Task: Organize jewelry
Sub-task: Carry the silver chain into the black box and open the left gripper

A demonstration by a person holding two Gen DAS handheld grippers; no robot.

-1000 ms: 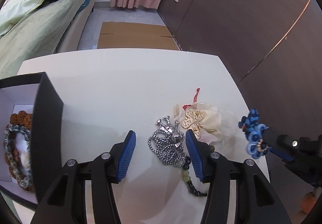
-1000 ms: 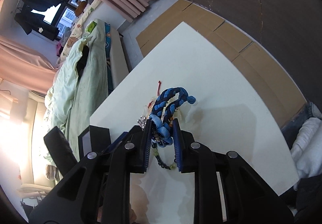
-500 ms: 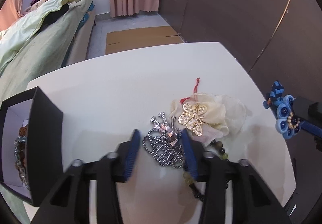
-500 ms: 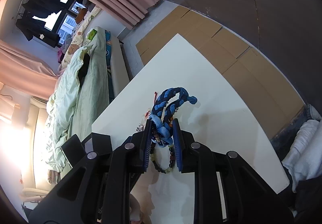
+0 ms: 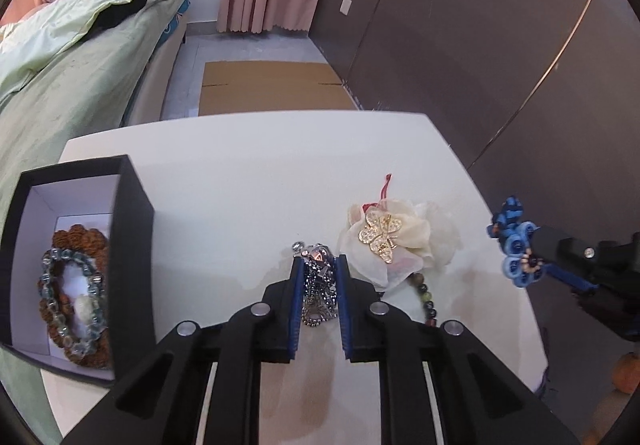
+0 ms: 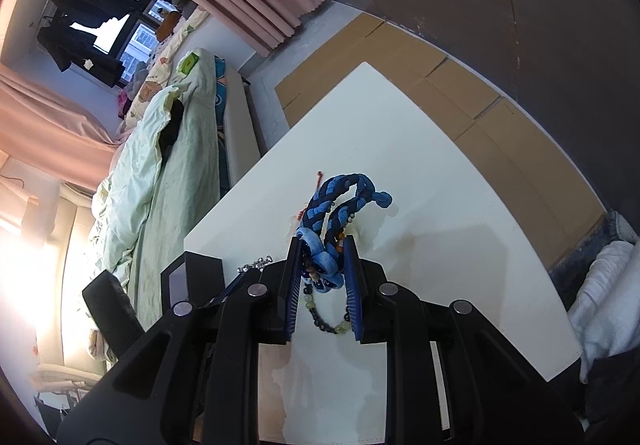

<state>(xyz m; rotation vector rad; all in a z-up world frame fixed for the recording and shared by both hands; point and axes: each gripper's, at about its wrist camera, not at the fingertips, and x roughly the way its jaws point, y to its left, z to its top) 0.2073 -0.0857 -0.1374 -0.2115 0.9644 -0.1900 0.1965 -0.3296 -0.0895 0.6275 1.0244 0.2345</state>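
Two grippers are seen over a white rectangular table (image 5: 240, 181), which is the largest thing here. On its left edge an open black cardboard box with white lining (image 5: 132, 229) is placed, and inside it a brown carved-bead bracelet (image 5: 86, 241) and a pale blue glass-bead bracelet (image 5: 68, 293) are laid together. Near the middle of the table a cream fabric flower with a gold rhinestone butterfly (image 5: 384, 241) is lying, and a red cord (image 5: 385, 187) is seen behind it. Just beside the flower, a string of green and dark round beads (image 5: 426, 297) is resting on the table. The left gripper (image 5: 319, 277) is clenched on a silver metal bead chain (image 5: 318, 285), which is pressed between the blue pads at table level. The right gripper (image 6: 322, 265) is clamped on a blue braided fabric bracelet with flower-shaped rosettes (image 6: 340, 205), and this bracelet is held above the right part of the table, apart from the surface.
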